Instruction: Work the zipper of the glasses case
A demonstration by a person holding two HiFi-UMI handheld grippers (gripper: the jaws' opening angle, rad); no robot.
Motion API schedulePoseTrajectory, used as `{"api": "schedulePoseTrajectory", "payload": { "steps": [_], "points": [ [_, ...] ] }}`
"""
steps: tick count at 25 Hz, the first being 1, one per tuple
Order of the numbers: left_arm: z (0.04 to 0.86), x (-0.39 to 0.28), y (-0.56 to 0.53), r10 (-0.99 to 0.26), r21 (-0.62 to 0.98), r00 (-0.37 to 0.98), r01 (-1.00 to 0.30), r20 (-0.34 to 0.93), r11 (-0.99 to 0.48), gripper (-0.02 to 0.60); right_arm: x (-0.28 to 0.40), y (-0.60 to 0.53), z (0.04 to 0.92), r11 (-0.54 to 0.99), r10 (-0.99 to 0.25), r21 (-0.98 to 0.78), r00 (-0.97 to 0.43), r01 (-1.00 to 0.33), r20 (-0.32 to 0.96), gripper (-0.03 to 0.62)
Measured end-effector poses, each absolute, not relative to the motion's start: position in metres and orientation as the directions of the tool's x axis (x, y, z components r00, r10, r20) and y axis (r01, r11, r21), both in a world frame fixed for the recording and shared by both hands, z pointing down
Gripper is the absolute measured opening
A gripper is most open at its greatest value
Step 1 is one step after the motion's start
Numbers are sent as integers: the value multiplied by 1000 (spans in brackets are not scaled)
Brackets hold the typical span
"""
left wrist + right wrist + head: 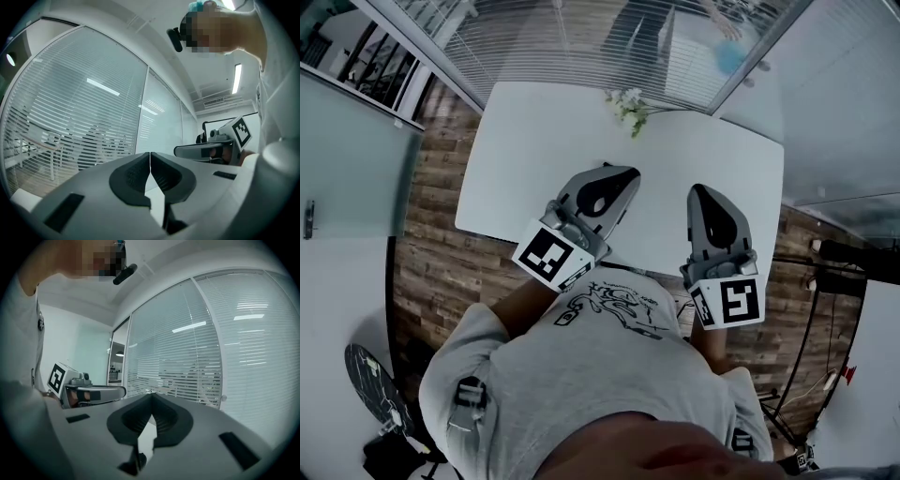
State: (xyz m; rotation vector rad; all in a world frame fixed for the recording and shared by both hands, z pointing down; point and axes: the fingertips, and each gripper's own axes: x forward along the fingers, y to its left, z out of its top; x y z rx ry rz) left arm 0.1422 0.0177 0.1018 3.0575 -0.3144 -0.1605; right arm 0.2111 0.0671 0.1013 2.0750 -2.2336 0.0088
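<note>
So here's the odd bit: I can't find the glasses case anywhere. It isn't on the part of the rounded white table [534,141] that shows from the head view, and it isn't in either gripper view. That means there's no telling which way it lies from the jaws, how its long axis runs, or which hand is closer to it. The person holds the grey-and-white left gripper [626,174] and the matching right gripper [697,191] side by side near the chest, over the near edge of the table, both pointing away towards the far side. Each one has its jaws pressed fully together with nothing pinched between the dark ribbed pads, so both are empty. My guess is the zipper work isn't under way right now, and the case has to turn up before either hand can go for it. The head view gives the table and a little sprig of white flowers with green leaves [628,109] at its far edge. The gripper views point too level to catch the tabletop at all. They only show the slatted blinds behind the glass wall [84,117] and each other's marker cubes.
</note>
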Motion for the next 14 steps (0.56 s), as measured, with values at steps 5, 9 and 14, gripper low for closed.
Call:
{"api": "schedulePoseTrajectory", "payload": {
  "steps": [5,9,14],
  "points": [
    [102,143,16,-201,79,974,-194,-99,-978,21,214,71,103,59,-996,55,-55,-997,74,5],
    [102,141,21,-197,79,976,-190,-97,-979,21,208,75,101,66,-996,48,-62,-997,65,5],
    [102,140,27,-190,77,977,-183,-97,-980,21,201,80,95,71,-996,69,-67,-995,54,5]
  ]
}}
